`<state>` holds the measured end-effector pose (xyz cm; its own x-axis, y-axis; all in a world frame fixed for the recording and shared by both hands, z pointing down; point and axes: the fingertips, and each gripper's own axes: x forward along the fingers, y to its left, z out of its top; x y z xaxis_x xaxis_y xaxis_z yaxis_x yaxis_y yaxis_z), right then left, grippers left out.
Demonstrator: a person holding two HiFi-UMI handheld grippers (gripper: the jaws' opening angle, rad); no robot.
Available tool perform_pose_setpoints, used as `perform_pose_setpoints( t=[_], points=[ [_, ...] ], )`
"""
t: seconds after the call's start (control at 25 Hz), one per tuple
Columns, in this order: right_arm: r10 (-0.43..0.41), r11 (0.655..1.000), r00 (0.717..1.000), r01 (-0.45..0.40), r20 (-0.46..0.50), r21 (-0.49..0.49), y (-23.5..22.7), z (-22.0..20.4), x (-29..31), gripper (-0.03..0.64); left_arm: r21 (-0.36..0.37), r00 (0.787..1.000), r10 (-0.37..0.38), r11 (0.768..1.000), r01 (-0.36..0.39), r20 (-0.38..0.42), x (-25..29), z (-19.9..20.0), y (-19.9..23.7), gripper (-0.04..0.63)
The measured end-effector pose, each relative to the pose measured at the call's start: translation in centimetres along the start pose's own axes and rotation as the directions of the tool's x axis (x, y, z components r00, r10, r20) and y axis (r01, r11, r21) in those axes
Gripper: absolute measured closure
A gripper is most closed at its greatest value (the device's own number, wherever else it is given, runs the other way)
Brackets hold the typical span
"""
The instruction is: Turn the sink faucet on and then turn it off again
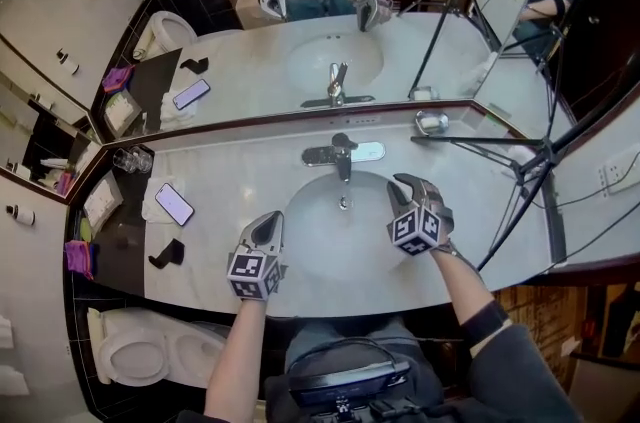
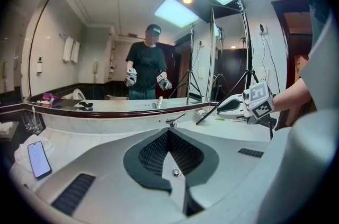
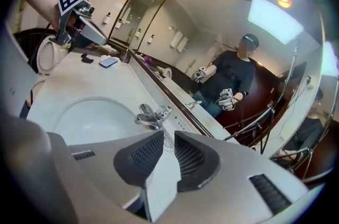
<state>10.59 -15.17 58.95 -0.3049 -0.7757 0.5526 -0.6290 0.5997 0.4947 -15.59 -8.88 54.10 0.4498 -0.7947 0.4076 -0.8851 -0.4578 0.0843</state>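
Observation:
The chrome faucet [image 1: 341, 154] stands at the back of the white oval sink [image 1: 300, 211], under the mirror. It also shows in the right gripper view as the faucet [image 3: 151, 116] and small in the left gripper view as the faucet [image 2: 170, 121]. I see no water stream. My right gripper [image 1: 405, 181] hovers over the basin's right rim, a short way right of the faucet, apart from it. Its jaws stand a little open with nothing between them [image 3: 168, 138]. My left gripper [image 1: 268, 226] waits at the basin's front left, its pads meeting at the tips [image 2: 168, 132].
A phone [image 1: 173, 203] lies on a towel at the counter's left, with a glass [image 1: 132, 160] behind it and a black object [image 1: 167, 254] near the edge. A soap dish [image 1: 432, 122] and tripod legs [image 1: 520, 161] occupy the right. A toilet [image 1: 130, 351] stands lower left.

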Motion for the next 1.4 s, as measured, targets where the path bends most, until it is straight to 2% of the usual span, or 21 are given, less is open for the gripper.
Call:
perform_pose_setpoints(
  t=[0.12, 0.28, 0.56, 0.64, 0.76, 0.88, 1.0, 1.2, 1.4],
  points=[
    [0.009, 0.990, 1.000, -0.010, -0.011, -0.139, 0.0, 1.4, 2.3, 0.489, -0.002, 1.000, -0.007, 1.000, 0.007, 0.001, 0.4, -0.3, 0.2, 0.601],
    [0.028, 0.944, 0.998, -0.042, -0.047, -0.326, 0.3, 2.6, 5.7, 0.440, -0.013, 1.000, -0.003, 1.000, 0.003, -0.004, 0.9, -0.9, 0.7, 0.601],
    [0.043, 0.871, 0.996, -0.076, -0.079, -0.486, 0.3, 3.8, 10.7, 0.370, -0.043, 1.000, -0.004, 0.999, 0.004, -0.007, 1.7, -2.5, 1.1, 0.600],
    [0.044, 0.837, 0.995, -0.084, -0.087, -0.541, 0.6, 3.8, 12.0, 0.370, -0.052, 1.000, -0.004, 0.999, 0.004, -0.011, 1.9, -3.1, 1.3, 0.601],
    [0.043, 0.768, 0.995, -0.093, -0.094, -0.634, 1.1, 3.9, 13.4, 0.371, -0.069, 1.000, 0.000, 0.998, -0.001, -0.020, 2.0, -3.9, 1.3, 0.601],
    [0.054, 0.727, 0.993, -0.113, -0.107, -0.677, 1.7, 3.9, 14.5, 0.373, -0.077, 1.000, 0.004, 0.997, -0.007, -0.027, 1.9, -4.5, 1.4, 0.600],
    [0.065, 0.706, 0.989, -0.138, -0.131, -0.694, 2.4, 3.1, 15.3, 0.385, -0.081, 0.999, 0.011, 0.997, -0.013, -0.035, 1.7, -5.0, 1.7, 0.600],
    [0.050, 0.682, 0.989, -0.133, -0.136, -0.720, 2.5, 2.8, 15.4, 0.405, -0.088, 0.999, 0.024, 0.996, -0.028, -0.047, 1.3, -5.6, 2.4, 0.600],
    [0.036, 0.686, 0.991, -0.116, -0.125, -0.718, 2.4, 2.8, 15.4, 0.426, -0.092, 0.998, 0.017, 0.996, -0.023, -0.056, 1.6, -6.1, 1.9, 0.600]
  ],
)
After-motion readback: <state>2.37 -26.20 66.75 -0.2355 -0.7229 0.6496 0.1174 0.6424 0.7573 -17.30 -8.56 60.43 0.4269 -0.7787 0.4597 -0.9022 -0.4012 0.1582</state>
